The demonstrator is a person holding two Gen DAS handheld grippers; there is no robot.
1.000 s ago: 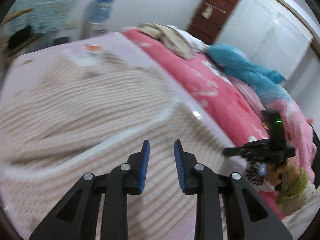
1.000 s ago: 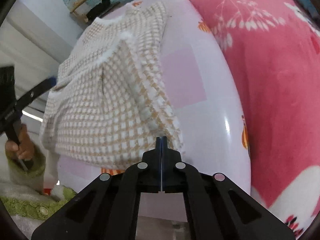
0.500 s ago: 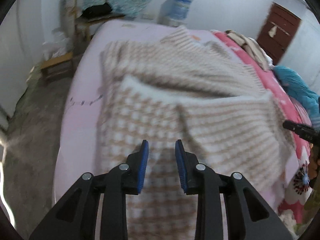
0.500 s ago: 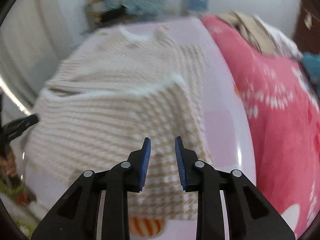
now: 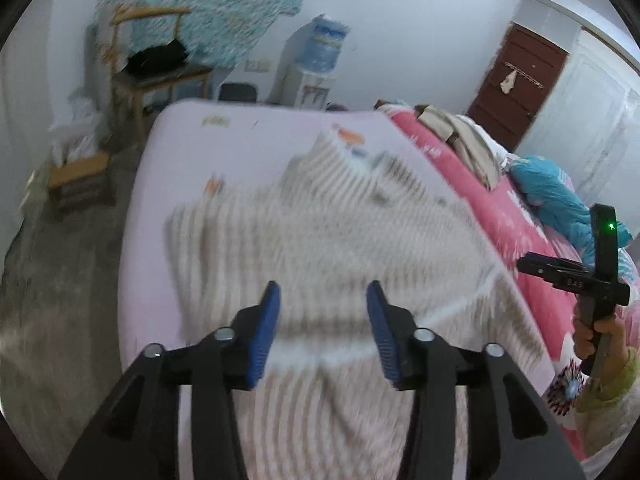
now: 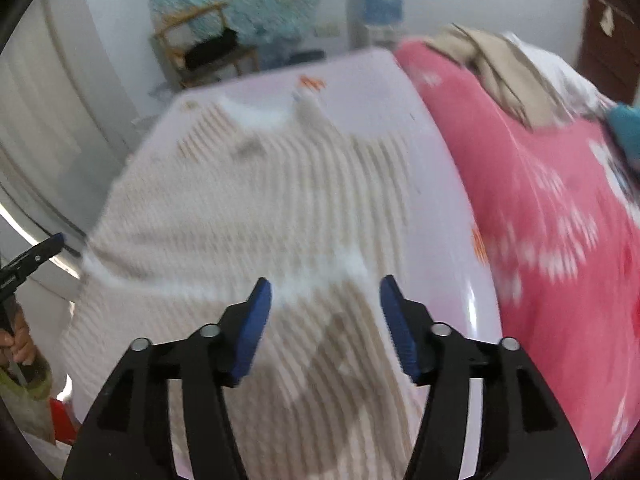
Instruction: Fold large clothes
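Note:
A large beige and white checked sweater (image 5: 332,248) lies on the lilac bed sheet (image 5: 176,152), its lower part folded up over the body with a white hem across the middle. It also shows in the right wrist view (image 6: 256,216). My left gripper (image 5: 323,328) is open and empty above the sweater's near part. My right gripper (image 6: 325,322) is open and empty above the folded part near the white hem. The right gripper also shows at the right edge of the left wrist view (image 5: 576,272). The left gripper's tip shows at the left edge of the right wrist view (image 6: 36,252). Both views are blurred.
A pink blanket (image 6: 560,216) covers the bed's right side, with beige clothes (image 6: 496,64) and a blue garment (image 5: 560,196) on it. A wooden chair (image 5: 152,68) and a water dispenser (image 5: 320,60) stand by the far wall. A brown door (image 5: 516,84) is at the back right.
My right gripper, shut one second ago, has opened, and both grippers now stand wider open. Both have drawn back and turned to face the sweater's length.

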